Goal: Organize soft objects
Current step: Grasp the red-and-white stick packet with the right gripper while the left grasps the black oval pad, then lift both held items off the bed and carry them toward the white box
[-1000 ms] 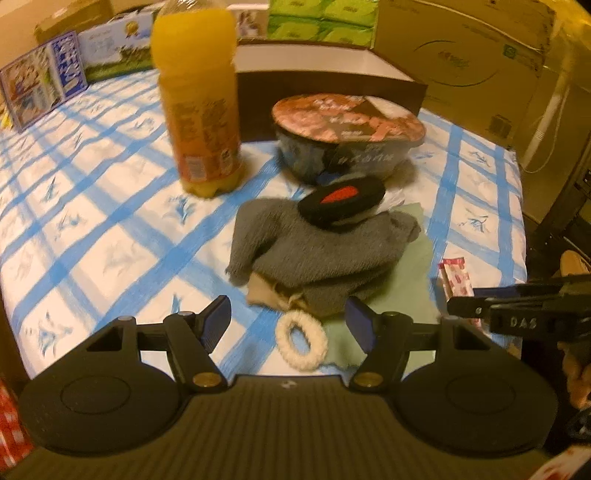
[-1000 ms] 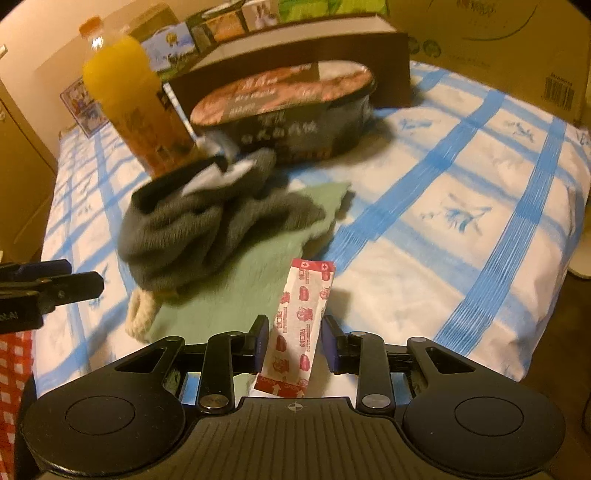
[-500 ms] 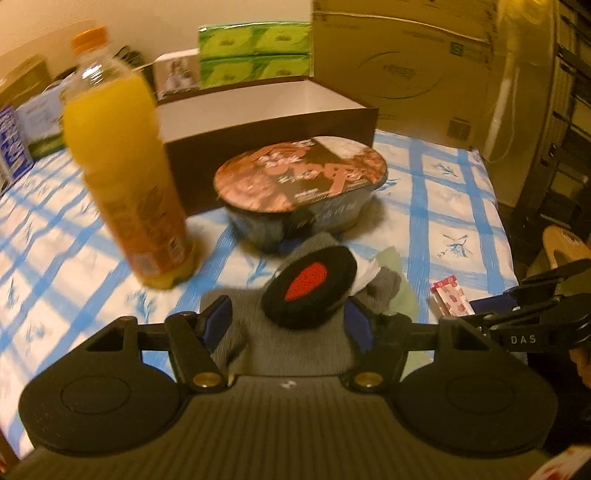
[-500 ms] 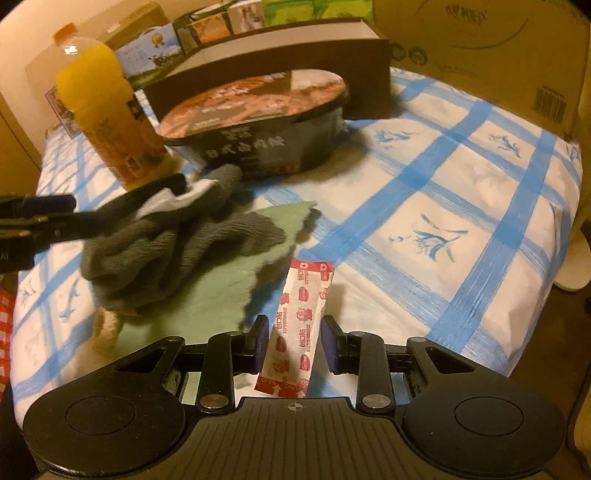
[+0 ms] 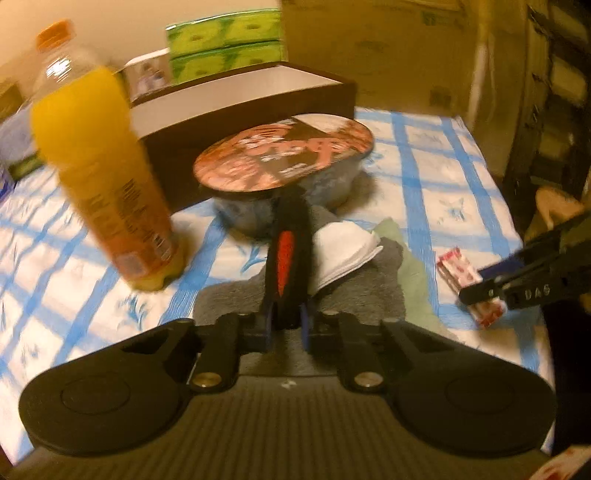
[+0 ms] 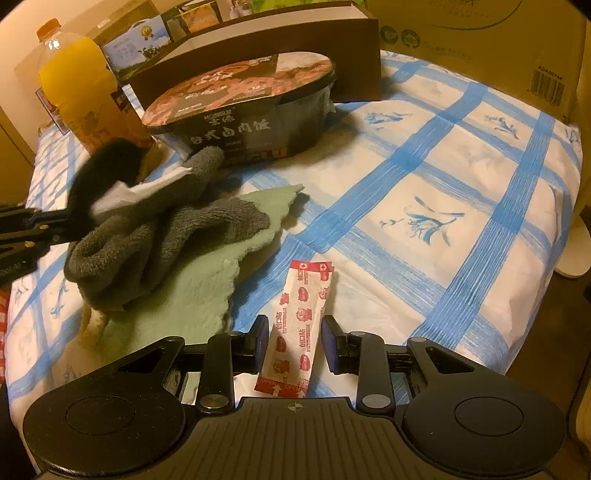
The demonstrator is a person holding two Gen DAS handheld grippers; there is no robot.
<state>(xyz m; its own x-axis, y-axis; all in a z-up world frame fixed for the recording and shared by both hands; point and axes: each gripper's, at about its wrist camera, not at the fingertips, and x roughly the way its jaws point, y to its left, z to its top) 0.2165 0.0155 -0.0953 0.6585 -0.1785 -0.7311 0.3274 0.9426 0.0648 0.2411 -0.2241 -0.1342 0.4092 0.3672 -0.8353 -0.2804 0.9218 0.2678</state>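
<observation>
My left gripper is shut on a black soft pad with a red patch, squeezed edge-on between the jaws above a grey towel. A white cloth lies on the towel, and a green cloth lies under it. In the right wrist view the black pad sits at the left, held by the left gripper. My right gripper is open around a red-and-white sachet that lies on the blue-checked cloth, not touching it.
An orange juice bottle stands at the left. A sealed instant-food bowl sits behind the cloths, with a brown open box behind it. Cardboard boxes line the back. The table edge drops off at the right.
My left gripper moved forward over the cloth pile and closed on the black pad, turning it on edge. My right gripper stayed around the sachet.
</observation>
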